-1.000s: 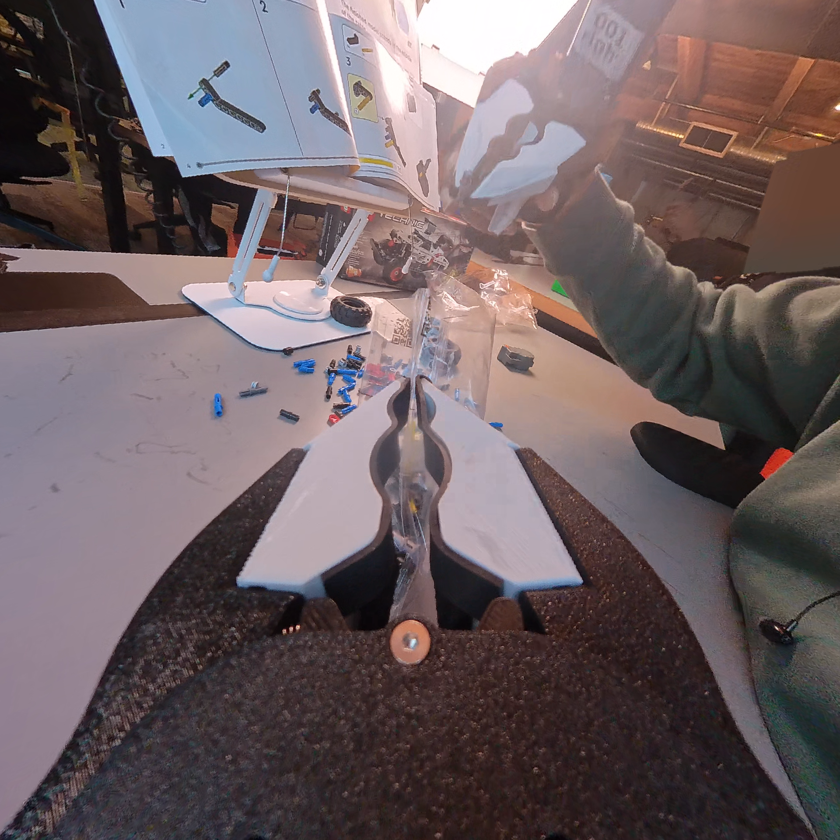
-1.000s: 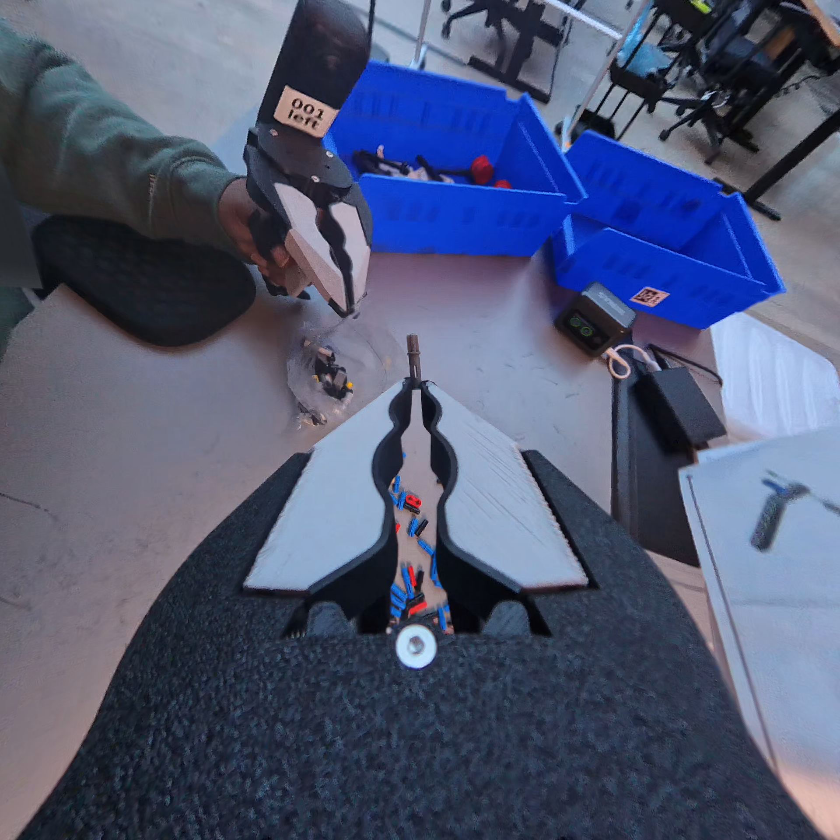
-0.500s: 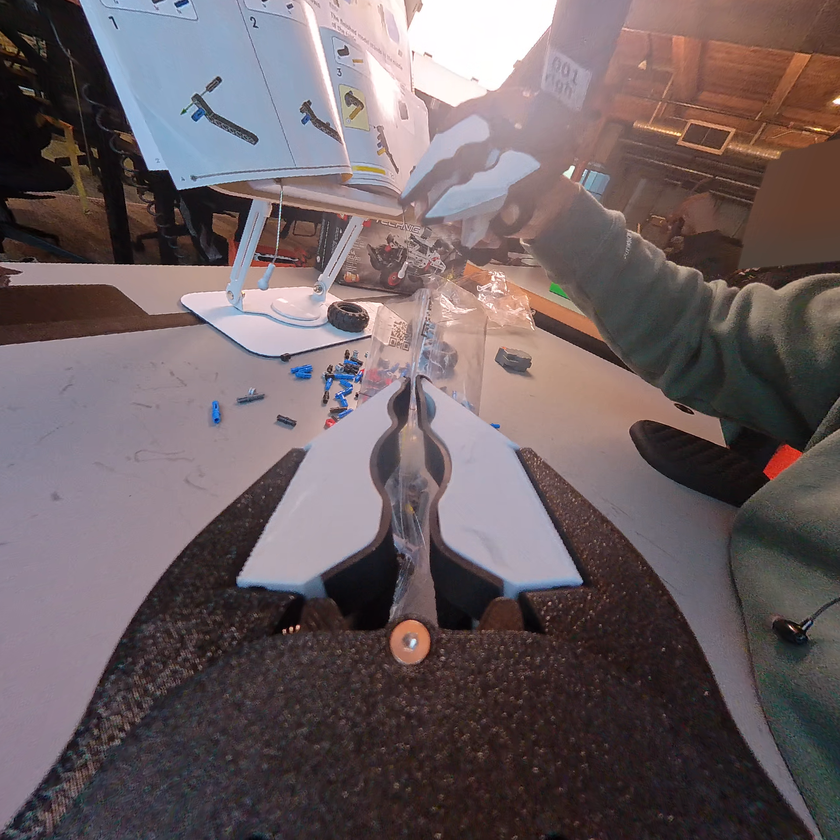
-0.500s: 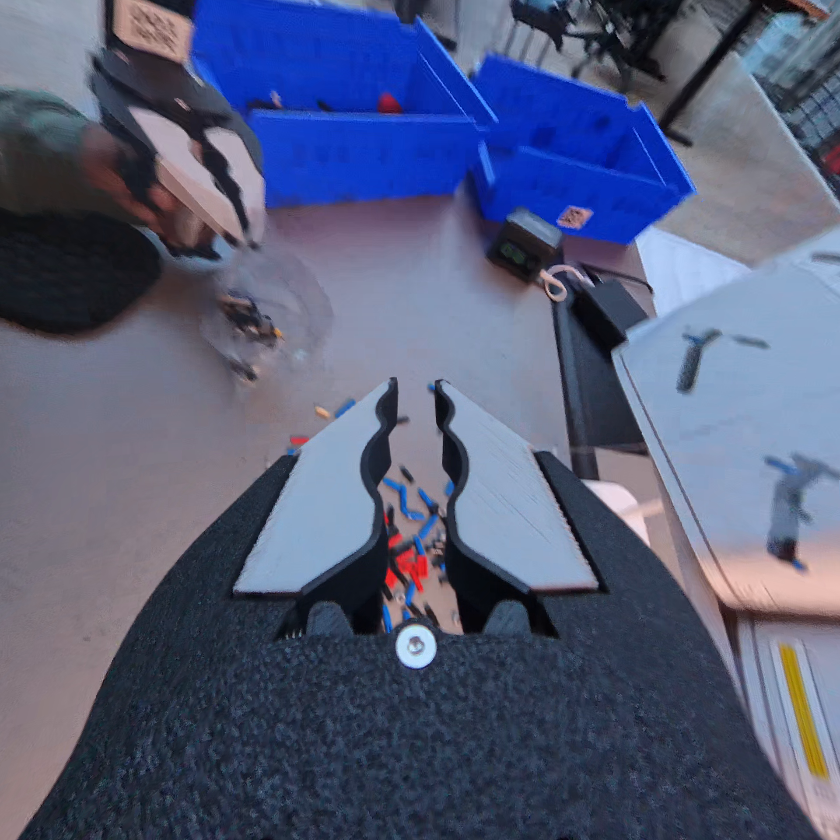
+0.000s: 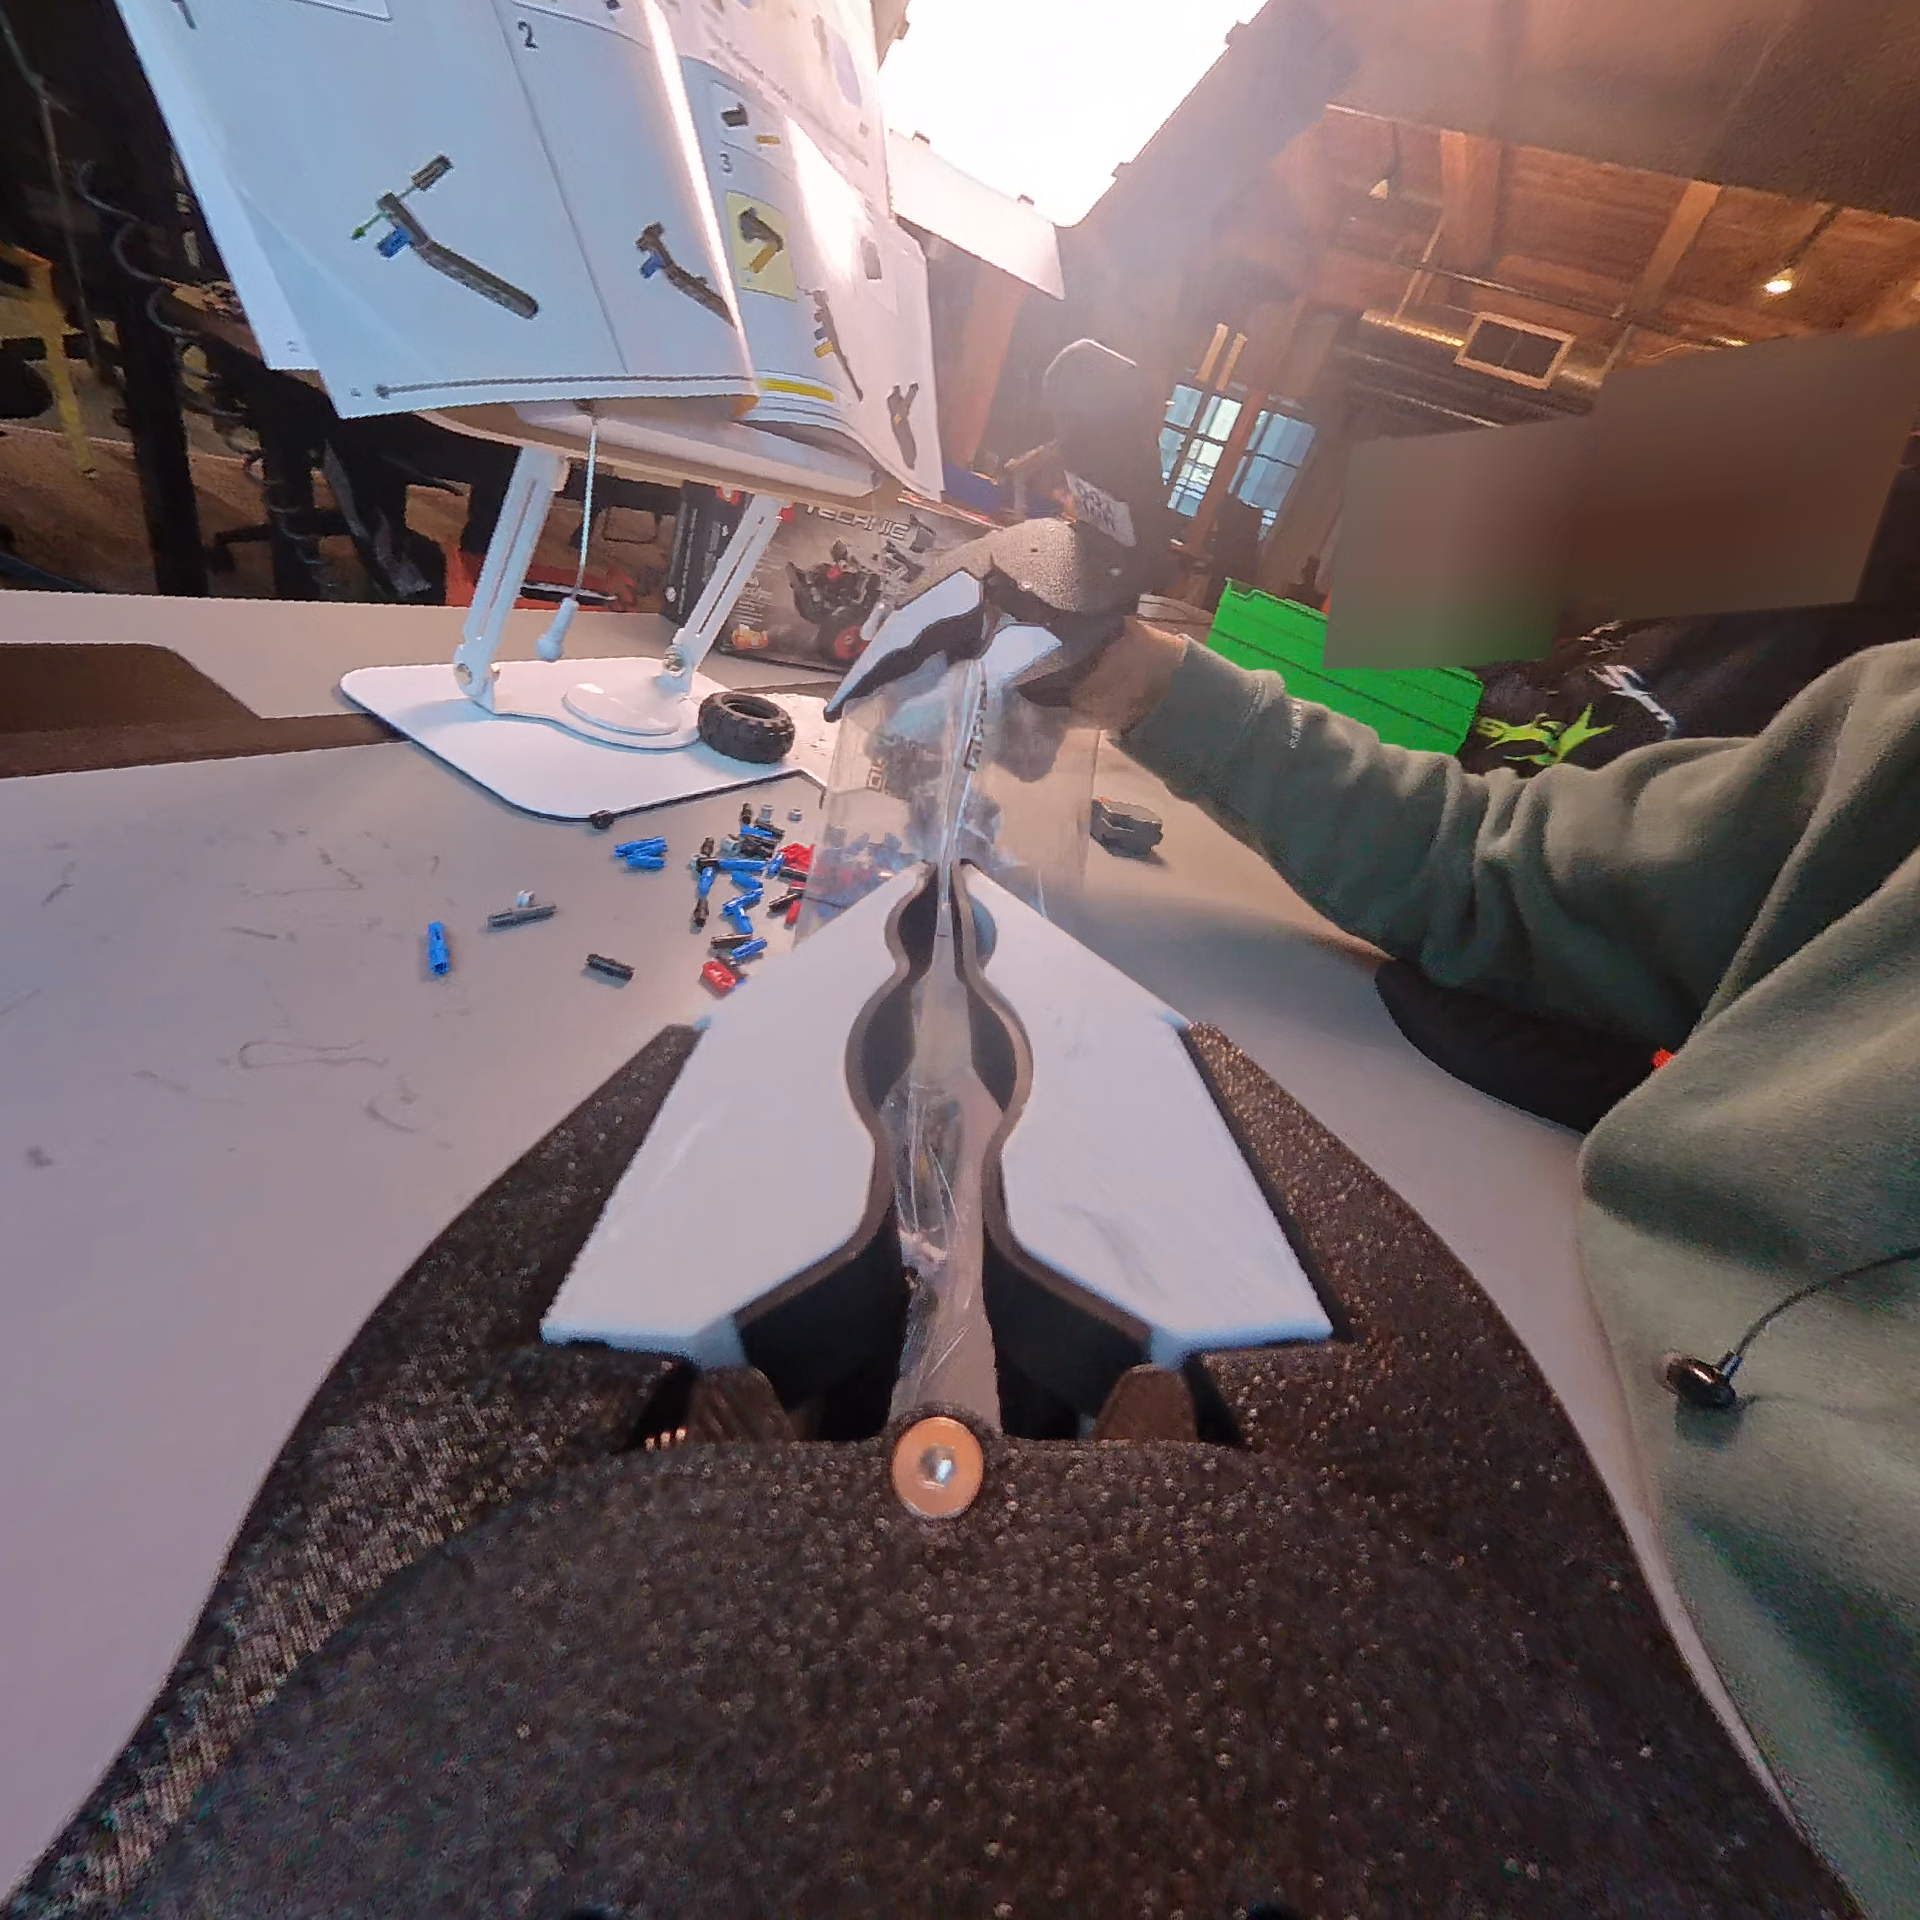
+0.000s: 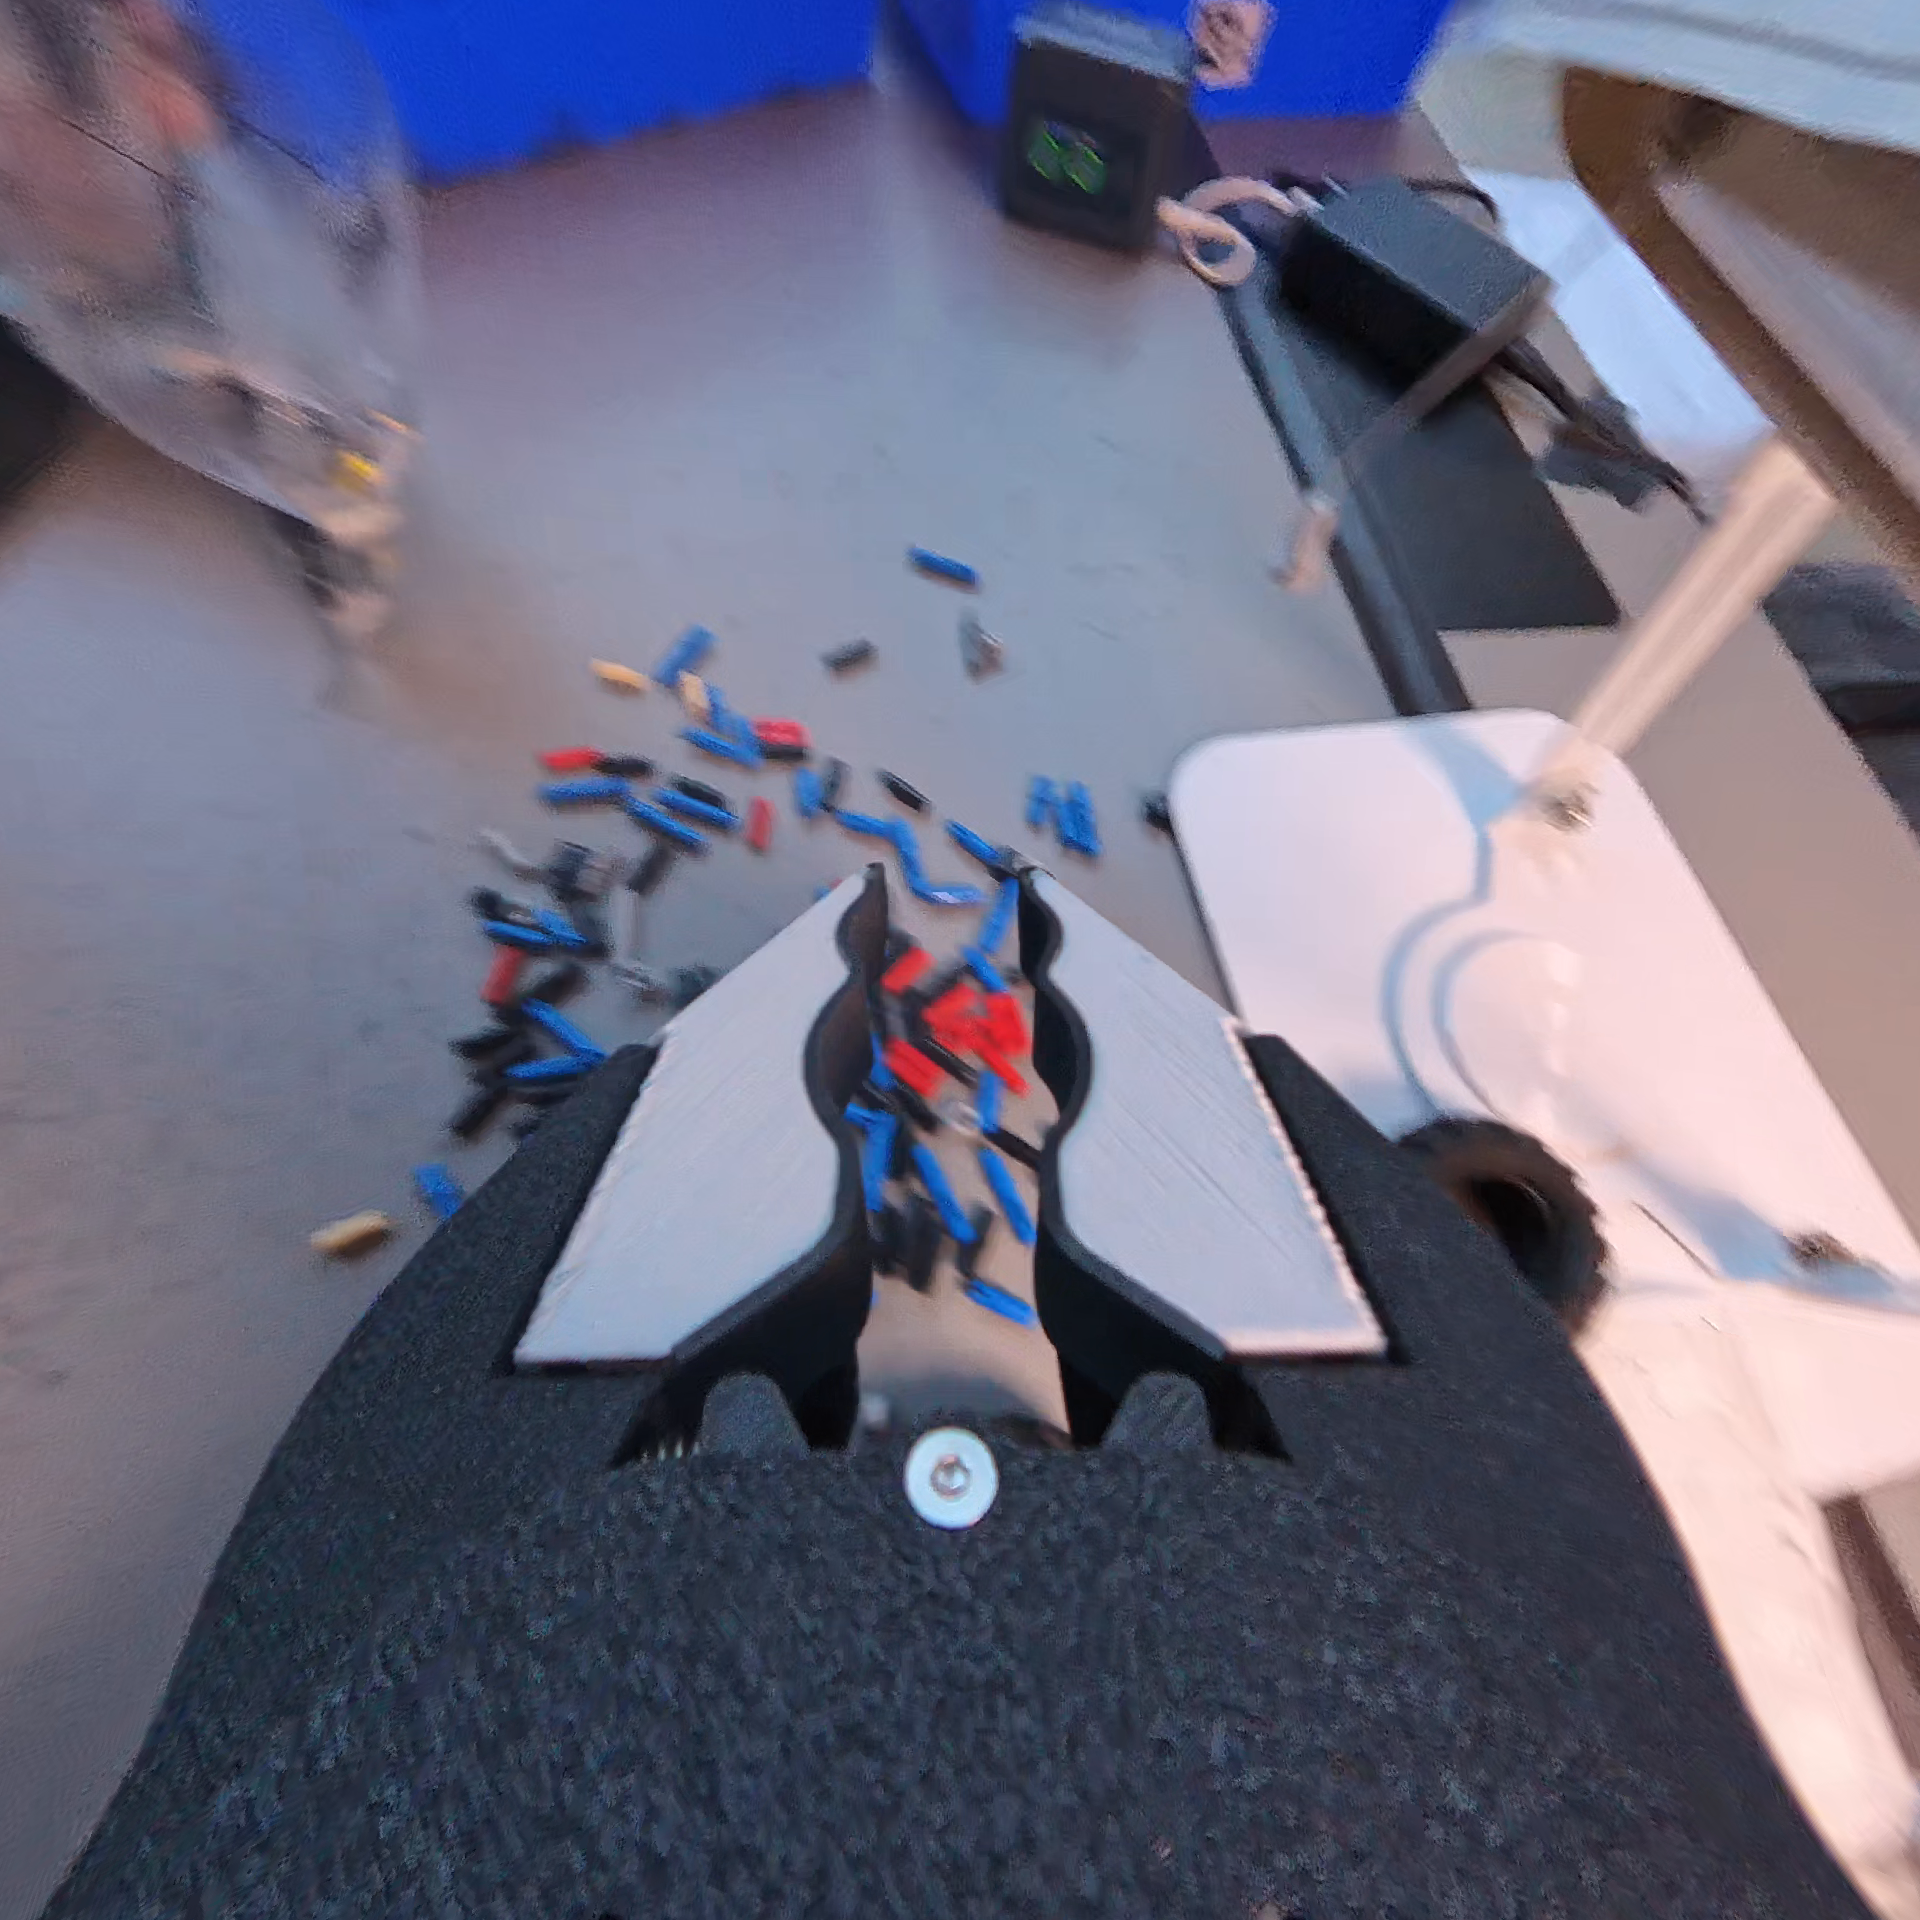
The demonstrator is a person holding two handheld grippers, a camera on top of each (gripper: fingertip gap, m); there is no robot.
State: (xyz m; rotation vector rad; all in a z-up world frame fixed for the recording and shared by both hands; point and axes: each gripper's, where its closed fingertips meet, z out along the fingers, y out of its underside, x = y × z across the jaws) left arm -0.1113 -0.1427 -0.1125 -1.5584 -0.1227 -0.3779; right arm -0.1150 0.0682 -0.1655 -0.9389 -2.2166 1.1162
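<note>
Your left gripper (image 5: 943, 904) is closed narrow on a clear plastic bag (image 5: 956, 790), the film pinched flat between its jaws and standing up past the tips; a few small dark parts sit inside the bag. Your right gripper (image 5: 940, 655), seen beyond in the left wrist view, is at the bag's top edge, touching or just beside it, and whether it has hold of the film cannot be told from here. In its own view the right gripper (image 6: 951, 883) has its jaws a modest way apart with nothing between them, and it looks down on the heap of small blue, red and black pins (image 6: 790, 831) strewn on the worktop (image 6: 156, 935). That view is blurred, so the bag (image 6: 239, 343) shows only as a pale smear up and to the left of the heap. Taking the heap as landmark: the bag stands just on your side of it, its long axis upright; the white stand base (image 5: 540, 727) lies behind it, with a small black tyre (image 5: 746, 724) at the base's edge; the open instruction booklet (image 5: 499, 208) leans on the stand above. A small black device (image 6: 1091, 156) and a black adapter (image 6: 1403, 270) sit on the far side of the heap in the right wrist view.
</note>
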